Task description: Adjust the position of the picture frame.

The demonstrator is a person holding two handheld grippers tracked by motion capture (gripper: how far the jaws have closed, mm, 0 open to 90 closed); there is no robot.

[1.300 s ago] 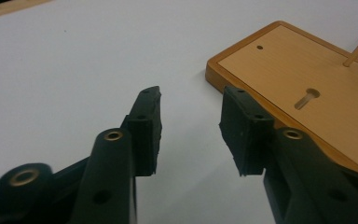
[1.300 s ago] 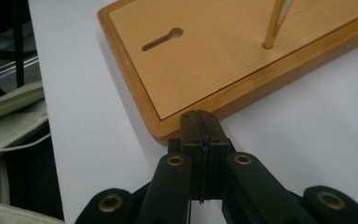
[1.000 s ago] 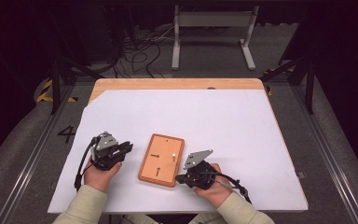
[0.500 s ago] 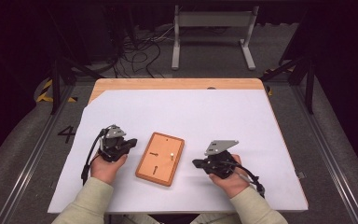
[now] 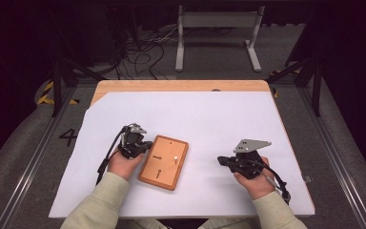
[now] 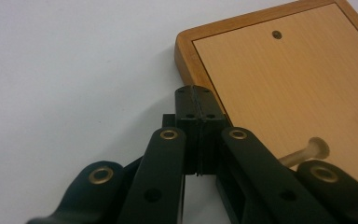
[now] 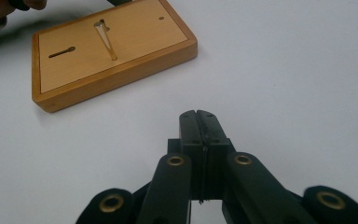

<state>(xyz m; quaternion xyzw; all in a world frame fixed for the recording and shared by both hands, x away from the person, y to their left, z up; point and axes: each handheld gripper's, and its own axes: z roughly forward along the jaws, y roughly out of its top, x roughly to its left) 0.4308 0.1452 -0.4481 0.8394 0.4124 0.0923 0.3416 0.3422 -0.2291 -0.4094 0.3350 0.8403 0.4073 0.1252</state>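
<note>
A flat wooden board (image 5: 158, 172) lies on the white sheet, a little left of centre. A pale peg (image 5: 176, 159) stands in it, beside a dark slot (image 5: 157, 173). My left gripper (image 5: 145, 144) is shut with nothing in it, its tips at the board's left edge. In the left gripper view the closed jaws (image 6: 194, 93) sit by the board's (image 6: 284, 84) corner, with the peg (image 6: 307, 151) to the right. My right gripper (image 5: 220, 161) is shut and empty, well to the right of the board. In the right gripper view its tips (image 7: 196, 116) point at bare sheet, with the board (image 7: 130, 32) farther off.
The white sheet (image 5: 219, 119) covers most of a wooden table, whose far rim (image 5: 181, 86) shows bare. Beyond the table stand a metal frame (image 5: 217, 28) and loose cables (image 5: 143, 47) on the floor. Rails run along both sides.
My right gripper has drawn away from the board to the right and risen slightly. My left gripper has slid right, up to the board's left edge.
</note>
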